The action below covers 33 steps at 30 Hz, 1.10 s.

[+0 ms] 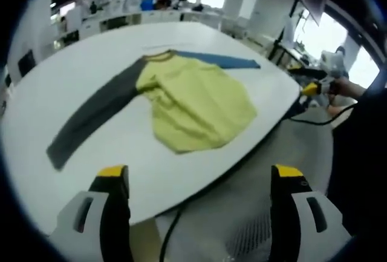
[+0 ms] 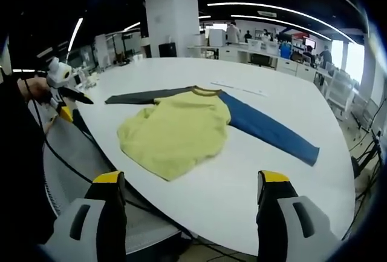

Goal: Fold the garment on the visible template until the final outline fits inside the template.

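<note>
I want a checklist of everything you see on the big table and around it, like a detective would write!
Surface: white round table, mostly bare.
Job's things: garment lies flat, yellow body rumpled, grey sleeve and blue sleeve spread out to opposite sides. Template: thin outline marks beyond the collar, too faint to tell.
Clutter: nothing seen on the table.
Grippers: left gripper and right gripper both open, holding nothing, hovering at the table's near edge.
Cables: black cable hangs beside the table edge.
Surroundings: office desks, people far back, ceiling strip lights.
</note>
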### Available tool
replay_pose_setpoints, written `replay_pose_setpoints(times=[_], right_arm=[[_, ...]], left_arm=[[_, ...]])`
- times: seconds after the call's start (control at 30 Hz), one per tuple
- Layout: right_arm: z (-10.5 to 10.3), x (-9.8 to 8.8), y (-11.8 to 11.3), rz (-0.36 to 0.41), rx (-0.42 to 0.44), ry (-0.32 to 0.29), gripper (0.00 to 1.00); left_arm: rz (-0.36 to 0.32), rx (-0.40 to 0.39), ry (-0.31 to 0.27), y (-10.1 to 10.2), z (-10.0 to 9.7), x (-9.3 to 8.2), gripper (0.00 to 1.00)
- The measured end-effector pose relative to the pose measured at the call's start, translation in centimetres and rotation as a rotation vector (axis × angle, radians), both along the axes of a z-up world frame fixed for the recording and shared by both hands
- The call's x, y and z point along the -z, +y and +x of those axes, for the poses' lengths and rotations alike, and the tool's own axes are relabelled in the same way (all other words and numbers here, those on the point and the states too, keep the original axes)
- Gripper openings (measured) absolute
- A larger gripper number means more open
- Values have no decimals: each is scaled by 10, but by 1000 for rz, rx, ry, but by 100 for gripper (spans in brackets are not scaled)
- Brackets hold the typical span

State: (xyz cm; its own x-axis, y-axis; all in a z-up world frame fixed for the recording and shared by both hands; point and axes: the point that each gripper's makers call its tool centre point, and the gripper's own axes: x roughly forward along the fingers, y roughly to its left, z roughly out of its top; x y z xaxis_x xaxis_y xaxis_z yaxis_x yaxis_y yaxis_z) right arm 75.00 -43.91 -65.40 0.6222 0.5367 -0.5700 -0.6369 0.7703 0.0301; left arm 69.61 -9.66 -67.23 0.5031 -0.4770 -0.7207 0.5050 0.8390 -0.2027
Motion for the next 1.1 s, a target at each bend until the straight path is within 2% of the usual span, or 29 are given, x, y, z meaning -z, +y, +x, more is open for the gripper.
replay_pose_setpoints(times=[0.2, 0.57, 0.73, 0.93, 1.1], right_arm=[[-1, 9, 4, -6, -12, 15, 88], [6, 17, 12, 1, -50, 26, 83], [8, 22, 20, 4, -79, 34, 80], [13, 33, 28, -12, -110, 50, 79], [13, 45, 31, -63, -152, 63, 78]], left_arm=[[8, 11, 18, 1, 7, 19, 89], [-2, 35, 39, 0, 23, 33, 79], [2, 47, 57, 0, 31, 41, 79], [15, 69, 67, -1, 42, 51, 78], [43, 85, 72, 0, 48, 60, 76]])
